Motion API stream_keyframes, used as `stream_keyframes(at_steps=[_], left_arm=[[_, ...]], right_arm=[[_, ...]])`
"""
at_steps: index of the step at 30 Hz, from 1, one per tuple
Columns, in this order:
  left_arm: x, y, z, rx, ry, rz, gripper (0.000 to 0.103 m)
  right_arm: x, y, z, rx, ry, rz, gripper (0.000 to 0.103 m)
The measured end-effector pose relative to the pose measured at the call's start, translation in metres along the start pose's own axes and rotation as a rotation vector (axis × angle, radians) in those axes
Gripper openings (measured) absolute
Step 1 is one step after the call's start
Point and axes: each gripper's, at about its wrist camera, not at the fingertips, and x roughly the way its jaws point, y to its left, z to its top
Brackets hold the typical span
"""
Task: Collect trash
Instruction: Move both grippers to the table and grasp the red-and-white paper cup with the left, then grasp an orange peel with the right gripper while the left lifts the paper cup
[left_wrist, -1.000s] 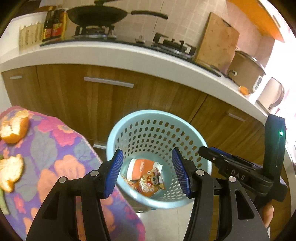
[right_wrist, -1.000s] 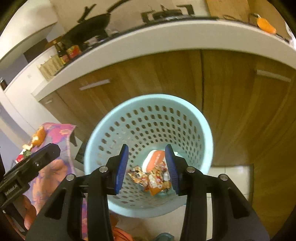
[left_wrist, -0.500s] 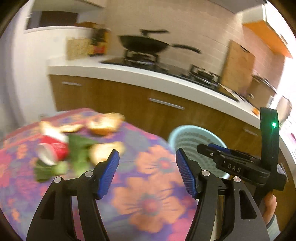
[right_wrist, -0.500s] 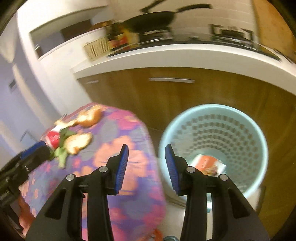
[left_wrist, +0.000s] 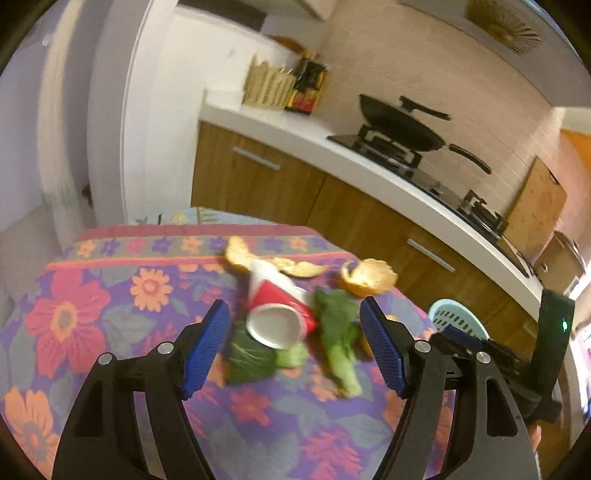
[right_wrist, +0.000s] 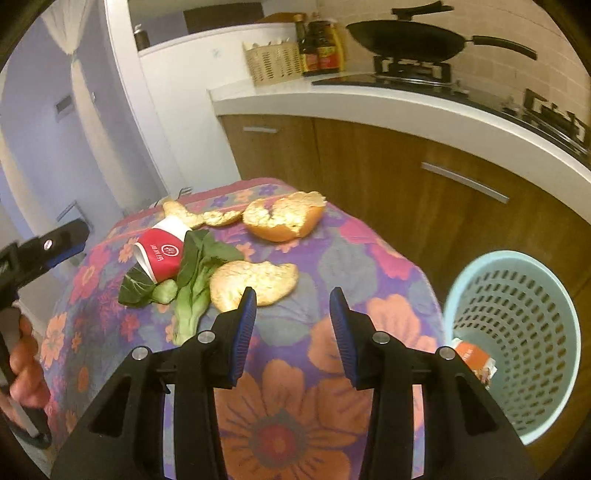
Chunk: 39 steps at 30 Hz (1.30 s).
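A red and white paper cup (left_wrist: 277, 310) lies on its side on the floral tablecloth (left_wrist: 110, 317), with green leaves (left_wrist: 338, 339) and several orange peels (left_wrist: 369, 277) around it. My left gripper (left_wrist: 293, 349) is open and empty, just in front of the cup. My right gripper (right_wrist: 291, 325) is open and empty over the cloth, near an orange peel (right_wrist: 255, 282). The cup (right_wrist: 162, 254), leaves (right_wrist: 192, 284) and a bigger peel (right_wrist: 282, 219) show in the right wrist view. The light blue perforated bin (right_wrist: 517, 332) stands on the floor at the right, with wrappers (right_wrist: 474, 360) inside.
A kitchen counter (right_wrist: 388, 99) with wooden cabinets runs behind the table. On it are a wok on a stove (right_wrist: 406, 37), sauce bottles (right_wrist: 321, 48) and a woven basket (right_wrist: 271, 62). The bin (left_wrist: 456, 319) stands between table and cabinets.
Both grippers have swung left, away from above the bin and over to the table. The trash on the cloth has come into view in front of them. Both stay open.
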Motion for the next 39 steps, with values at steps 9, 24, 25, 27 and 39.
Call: stream_keyframes(at_steps=[9,24,25,27,39], left_arm=[[0.069,0.041,0.018,-0.095,0.195,-0.097,0.059],[0.100,0.021,0.026,0.026,0.283,-0.050,0.030],[0.097,0.021,0.027,0.026,0.274,-0.049,0.029],[0.091,0.023,0.029,0.021,0.257,-0.051,0.026],[0.075,0.021,0.026,0.003,0.225,-0.120,0.024]], right_arm=[[0.023,0.023,0.002,-0.096,0.036,0.048,0.038],[0.052,0.050,-0.005,-0.211,0.108,0.005,0.038],[0.051,0.053,-0.006,-0.218,0.104,0.003,0.038],[0.050,0.057,-0.008,-0.234,0.101,0.003,0.038],[0.063,0.054,0.003,-0.192,0.102,-0.091,0.010]])
